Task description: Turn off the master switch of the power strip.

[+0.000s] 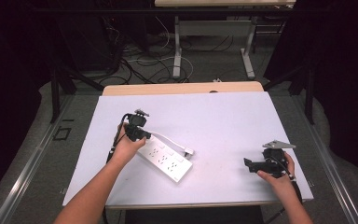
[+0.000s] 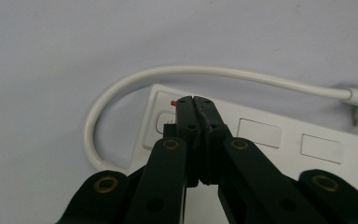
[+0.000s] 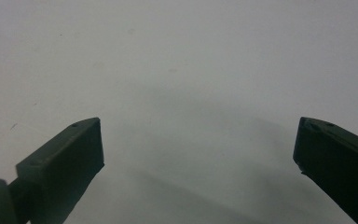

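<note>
A white power strip (image 1: 165, 160) lies slantwise on the white table top (image 1: 214, 121), its white cord (image 1: 170, 140) looping back to a plug (image 1: 189, 151). My left gripper (image 1: 140, 135) is shut with nothing between its jaws, and its tips hover at the strip's switch end. In the left gripper view the closed tips (image 2: 193, 101) sit beside a small red light (image 2: 171, 102) and a round-cornered switch (image 2: 164, 122) on the power strip (image 2: 279, 140); the cord (image 2: 121, 88) curves around it. My right gripper (image 1: 249, 164) rests at the table's right side, its jaws (image 3: 198, 149) wide open over bare surface.
The table's front edge (image 1: 186, 204) runs just below both hands. Beyond the far edge stand the metal legs of another table (image 1: 177, 51) among floor cables (image 1: 140, 60). A dark frame (image 1: 56, 88) stands at the left.
</note>
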`<state>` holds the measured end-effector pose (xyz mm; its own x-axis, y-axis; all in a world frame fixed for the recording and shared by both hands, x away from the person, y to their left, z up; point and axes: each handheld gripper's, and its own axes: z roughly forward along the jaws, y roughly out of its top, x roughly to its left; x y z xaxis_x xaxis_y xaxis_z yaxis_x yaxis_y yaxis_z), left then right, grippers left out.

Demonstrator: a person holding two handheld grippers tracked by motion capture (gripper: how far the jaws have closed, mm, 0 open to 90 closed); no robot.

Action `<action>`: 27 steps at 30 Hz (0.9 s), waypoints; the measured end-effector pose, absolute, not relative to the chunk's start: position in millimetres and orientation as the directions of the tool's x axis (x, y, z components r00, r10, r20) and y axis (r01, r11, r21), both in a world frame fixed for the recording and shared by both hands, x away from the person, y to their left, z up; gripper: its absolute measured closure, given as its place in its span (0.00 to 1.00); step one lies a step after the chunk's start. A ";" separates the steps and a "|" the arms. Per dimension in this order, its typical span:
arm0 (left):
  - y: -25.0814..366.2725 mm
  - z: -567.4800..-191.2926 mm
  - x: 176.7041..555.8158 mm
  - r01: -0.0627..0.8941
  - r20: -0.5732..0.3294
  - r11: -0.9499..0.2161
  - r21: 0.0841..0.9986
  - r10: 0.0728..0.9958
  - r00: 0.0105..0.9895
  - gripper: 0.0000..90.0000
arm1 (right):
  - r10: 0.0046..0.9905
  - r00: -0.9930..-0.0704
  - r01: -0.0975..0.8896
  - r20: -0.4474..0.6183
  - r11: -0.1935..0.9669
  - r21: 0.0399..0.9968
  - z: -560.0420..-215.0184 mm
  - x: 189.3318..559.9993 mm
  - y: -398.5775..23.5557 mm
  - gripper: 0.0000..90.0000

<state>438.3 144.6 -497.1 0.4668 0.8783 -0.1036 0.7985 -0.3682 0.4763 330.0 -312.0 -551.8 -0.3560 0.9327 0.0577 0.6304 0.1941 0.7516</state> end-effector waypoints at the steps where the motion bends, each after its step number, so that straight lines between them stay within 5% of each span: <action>1: 145.2 -498.1 439.8 0.798 -0.098 -0.370 0.475 0.880 0.465 1.00 | 0.932 -0.359 0.627 0.050 0.201 0.753 -551.8 330.1 -312.4 0.01; 27: 150.7 -513.5 445.6 0.813 -0.112 -0.325 0.483 0.898 0.425 1.00 | 0.932 -0.357 0.634 0.060 0.195 0.748 -552.4 330.1 -312.2 0.01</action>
